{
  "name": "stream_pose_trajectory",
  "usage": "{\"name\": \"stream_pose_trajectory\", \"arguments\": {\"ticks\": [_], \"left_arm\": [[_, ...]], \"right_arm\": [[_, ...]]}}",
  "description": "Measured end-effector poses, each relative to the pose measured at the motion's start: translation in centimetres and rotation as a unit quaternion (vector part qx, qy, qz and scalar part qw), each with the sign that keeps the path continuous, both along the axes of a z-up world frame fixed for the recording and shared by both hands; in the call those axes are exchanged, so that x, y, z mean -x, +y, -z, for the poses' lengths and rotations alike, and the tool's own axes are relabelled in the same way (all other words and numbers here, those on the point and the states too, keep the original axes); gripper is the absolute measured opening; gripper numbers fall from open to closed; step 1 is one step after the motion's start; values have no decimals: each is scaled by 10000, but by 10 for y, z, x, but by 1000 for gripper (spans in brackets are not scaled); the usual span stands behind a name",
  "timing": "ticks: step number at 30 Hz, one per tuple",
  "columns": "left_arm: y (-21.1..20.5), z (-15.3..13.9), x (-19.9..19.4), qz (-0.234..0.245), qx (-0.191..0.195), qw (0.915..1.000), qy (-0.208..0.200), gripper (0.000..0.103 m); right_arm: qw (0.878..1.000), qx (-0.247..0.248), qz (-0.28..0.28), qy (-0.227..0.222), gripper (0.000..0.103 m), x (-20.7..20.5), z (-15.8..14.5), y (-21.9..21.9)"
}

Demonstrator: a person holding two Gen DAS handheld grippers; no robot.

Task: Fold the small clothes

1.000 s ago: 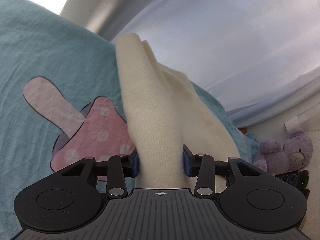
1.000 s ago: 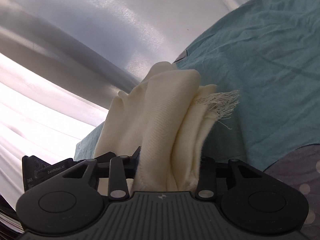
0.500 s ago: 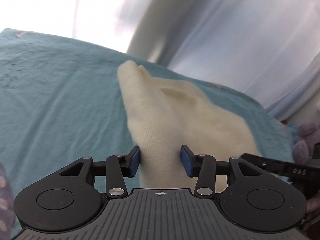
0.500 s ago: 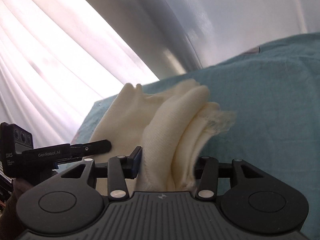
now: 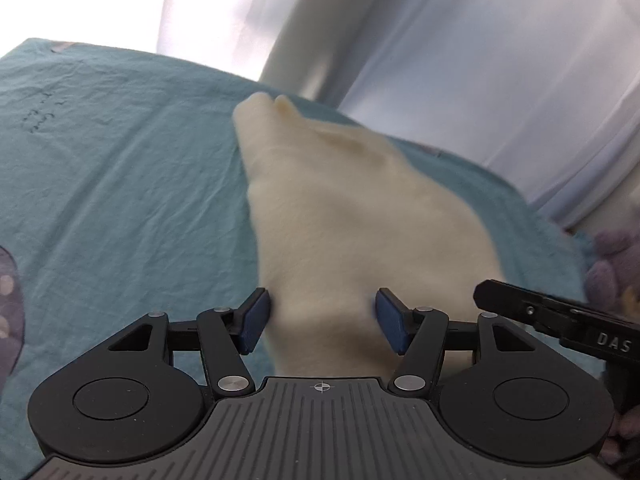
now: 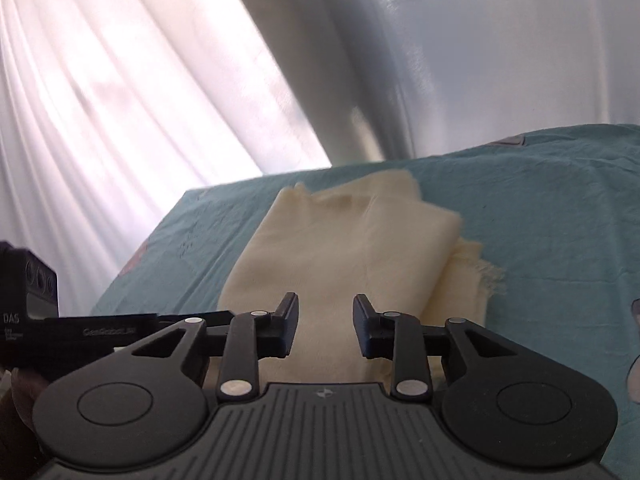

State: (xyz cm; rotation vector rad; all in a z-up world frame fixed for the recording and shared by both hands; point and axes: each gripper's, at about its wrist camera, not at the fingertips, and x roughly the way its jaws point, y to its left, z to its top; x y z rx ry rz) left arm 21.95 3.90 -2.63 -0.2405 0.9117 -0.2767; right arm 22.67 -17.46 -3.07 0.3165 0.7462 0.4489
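Observation:
A cream folded cloth (image 5: 360, 220) lies on the teal bedsheet (image 5: 120, 180), its frayed fringe (image 6: 492, 276) sticking out on the right side. My left gripper (image 5: 322, 316) straddles the cloth's near end; its jaws are opening, and the cloth sits between the blue pads (image 5: 254, 320) without being clearly pinched. My right gripper (image 6: 326, 320) hovers over the near edge of the cloth (image 6: 340, 248); its jaws are closing with a clear gap and nothing gripped. Each gripper shows in the other's view, the right gripper (image 5: 560, 320) at the right edge and the left gripper (image 6: 100, 330) at the left edge.
Pale curtains (image 6: 120, 100) hang behind the far edge of the bed (image 6: 520, 152). A purple plush toy (image 5: 616, 264) sits beyond the bed's right side. A printed patch on the sheet (image 5: 6, 300) shows at the left edge.
The cloth was bunched up and pinched in both grippers; now it lies flatter on the bed. The left jaws have widened and the right jaws have come off the cloth. Both views swung toward the curtains.

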Motion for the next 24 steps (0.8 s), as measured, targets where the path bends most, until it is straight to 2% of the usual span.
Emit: {"name": "stream_pose_trajectory", "arguments": {"ticks": [1, 2, 3, 4, 6, 11, 14, 17, 20, 24], "left_arm": [[2, 5, 2, -8, 111, 9999, 67, 64], [8, 9, 5, -13, 255, 9995, 178, 64], [11, 12, 7, -30, 299, 9992, 264, 65], [15, 15, 10, -69, 355, 9988, 330, 66], [20, 18, 16, -98, 407, 9984, 392, 66], [25, 13, 31, -121, 340, 9985, 402, 67], [22, 2, 36, -174, 150, 9995, 225, 65], [23, -7, 39, -312, 117, 9994, 101, 66], [25, -12, 37, -419, 108, 9991, 34, 71], [20, -7, 32, -369, 17, 9993, 107, 74]], "right_arm": [[9998, 139, -66, 83, 28, 4, 6, 7], [9991, 379, -86, 178, 23, 8, 13, 12], [9975, 663, -59, 239, 11, 11, 20, 15], [9965, 816, 15, 158, 5, 17, 24, 14], [9962, 830, 121, 212, 4, 27, 21, 6], [9981, 491, 280, 231, 16, 39, 9, -8], [9973, 487, 517, 187, 20, 36, 3, -6], [9959, 591, 672, 154, 23, 36, 0, -1], [9925, 841, 882, 67, 28, 35, 1, 2], [9929, 751, 886, 242, 36, 29, 8, -2]]}}
